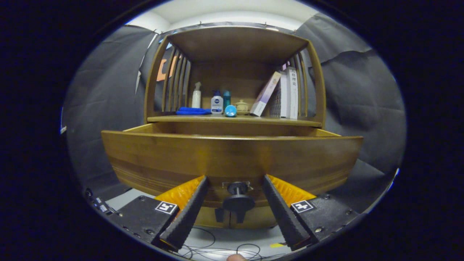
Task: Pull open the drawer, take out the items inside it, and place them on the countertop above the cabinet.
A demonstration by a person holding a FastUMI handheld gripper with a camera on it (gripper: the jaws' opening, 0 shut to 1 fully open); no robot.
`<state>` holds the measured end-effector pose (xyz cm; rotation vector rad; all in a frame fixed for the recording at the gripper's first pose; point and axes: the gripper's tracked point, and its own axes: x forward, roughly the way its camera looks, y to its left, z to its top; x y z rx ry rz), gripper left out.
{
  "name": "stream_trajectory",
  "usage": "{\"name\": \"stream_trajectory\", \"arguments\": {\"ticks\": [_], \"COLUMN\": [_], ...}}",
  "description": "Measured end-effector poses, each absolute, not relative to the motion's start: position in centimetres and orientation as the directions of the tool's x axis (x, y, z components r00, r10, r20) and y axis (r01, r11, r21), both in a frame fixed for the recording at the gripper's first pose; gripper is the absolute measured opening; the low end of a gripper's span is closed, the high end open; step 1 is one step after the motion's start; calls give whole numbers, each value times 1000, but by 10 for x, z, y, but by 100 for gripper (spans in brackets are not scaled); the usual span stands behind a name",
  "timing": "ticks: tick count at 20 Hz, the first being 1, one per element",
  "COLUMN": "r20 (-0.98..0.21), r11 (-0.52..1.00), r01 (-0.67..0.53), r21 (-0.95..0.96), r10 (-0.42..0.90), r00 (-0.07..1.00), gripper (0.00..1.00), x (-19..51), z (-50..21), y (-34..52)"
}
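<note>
Gripper (235, 181): jaws spread, flanking knob (238, 198), clear gaps both sides.
Drawer (232, 159): pulled out, top edge below countertop (232, 119).

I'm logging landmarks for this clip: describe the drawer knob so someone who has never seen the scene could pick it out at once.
Start at the wooden cabinet and drop to its pulled-out drawer. Low on the middle of the drawer's front sits the knob, between the open gripper fingers, neither touching it. It is the one small round black piece sticking out of the plain brown wood.
</note>
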<state>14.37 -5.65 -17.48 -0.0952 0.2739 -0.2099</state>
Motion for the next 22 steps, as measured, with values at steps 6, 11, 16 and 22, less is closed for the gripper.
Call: {"name": "stream_trajectory", "arguments": {"ticks": [6,11,16,22], "r20": [-294,-314,-336,-361], "r11": [979,979,980,980], "r01": [196,185,182,177], "r21": [-57,-84,-80,-86], "r10": [-205,-202,-198,-197], "r00": [934,928,921,912], "gripper": [99,99,99,99], "x": [184,210,231,243], "z": [-169,-170,-171,-174], "y": [-62,-67,-72,-76]}}
